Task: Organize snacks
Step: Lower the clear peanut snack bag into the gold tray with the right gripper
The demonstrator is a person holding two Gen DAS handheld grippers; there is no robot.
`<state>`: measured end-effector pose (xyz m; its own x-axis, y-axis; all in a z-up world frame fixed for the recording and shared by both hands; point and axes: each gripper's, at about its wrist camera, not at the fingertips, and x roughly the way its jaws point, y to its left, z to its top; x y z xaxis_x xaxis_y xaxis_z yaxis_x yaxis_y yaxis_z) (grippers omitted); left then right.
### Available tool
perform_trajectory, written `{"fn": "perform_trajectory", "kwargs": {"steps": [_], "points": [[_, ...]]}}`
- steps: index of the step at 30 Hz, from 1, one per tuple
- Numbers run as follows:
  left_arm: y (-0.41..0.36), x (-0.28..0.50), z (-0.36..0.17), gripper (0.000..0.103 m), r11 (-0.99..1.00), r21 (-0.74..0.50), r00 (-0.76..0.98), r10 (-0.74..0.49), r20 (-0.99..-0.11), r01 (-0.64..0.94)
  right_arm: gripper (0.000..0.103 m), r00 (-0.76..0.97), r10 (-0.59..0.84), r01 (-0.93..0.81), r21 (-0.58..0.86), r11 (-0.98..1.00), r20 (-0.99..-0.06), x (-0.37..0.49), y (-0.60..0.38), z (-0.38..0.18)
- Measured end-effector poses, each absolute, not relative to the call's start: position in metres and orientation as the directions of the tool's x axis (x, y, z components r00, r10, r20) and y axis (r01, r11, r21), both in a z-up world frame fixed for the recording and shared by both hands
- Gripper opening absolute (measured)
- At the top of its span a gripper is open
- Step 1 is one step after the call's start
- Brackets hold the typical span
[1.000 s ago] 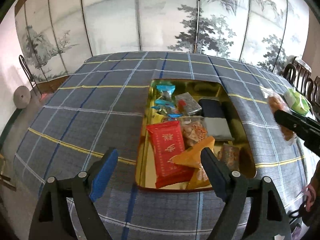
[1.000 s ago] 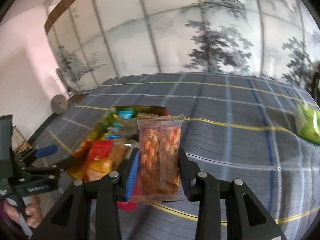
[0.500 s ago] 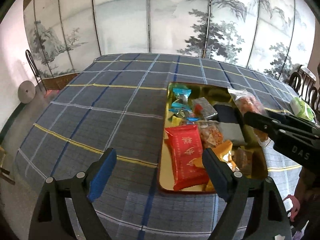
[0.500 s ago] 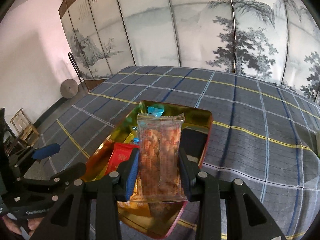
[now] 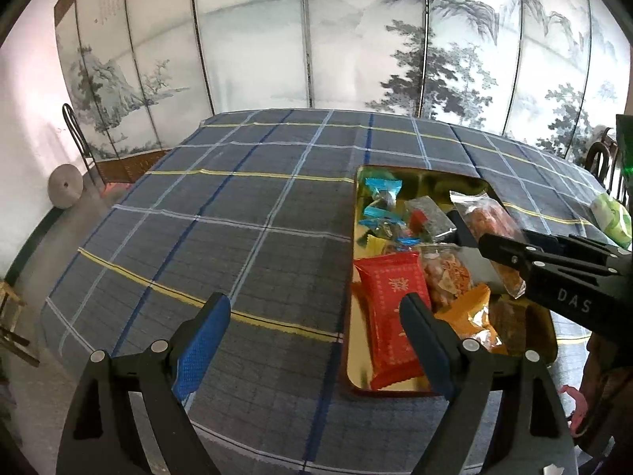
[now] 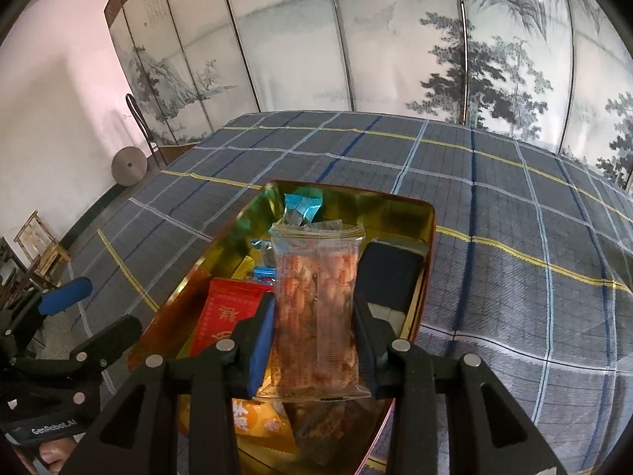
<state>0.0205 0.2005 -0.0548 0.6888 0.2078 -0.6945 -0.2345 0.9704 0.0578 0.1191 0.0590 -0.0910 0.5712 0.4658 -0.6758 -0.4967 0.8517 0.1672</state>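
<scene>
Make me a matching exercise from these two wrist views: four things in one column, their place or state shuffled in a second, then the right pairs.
Things:
1. clear snack packet
2. red packet
3. left gripper
4. green packet

Places or states:
A. open, nothing between its fingers
B. lying in the gold tin
C. on the plaid tablecloth, outside the tin
D. clamped in the right gripper, above the tin

Pairs: 1-D, 2-B, 3-A, 4-C
</scene>
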Motion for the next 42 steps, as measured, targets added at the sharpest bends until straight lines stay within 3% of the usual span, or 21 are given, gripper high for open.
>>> {"fn": "perform_trajectory", "kwargs": {"steps": [42], "points": [[0.217, 0.036, -0.079, 0.085, 0.96, 0.078, 0.651, 0.24, -0.72, -0.267, 0.039, 0.54, 0.469, -0.486, 0.196, 0.851, -0.698, 0.139, 0.081, -0.111]]}}
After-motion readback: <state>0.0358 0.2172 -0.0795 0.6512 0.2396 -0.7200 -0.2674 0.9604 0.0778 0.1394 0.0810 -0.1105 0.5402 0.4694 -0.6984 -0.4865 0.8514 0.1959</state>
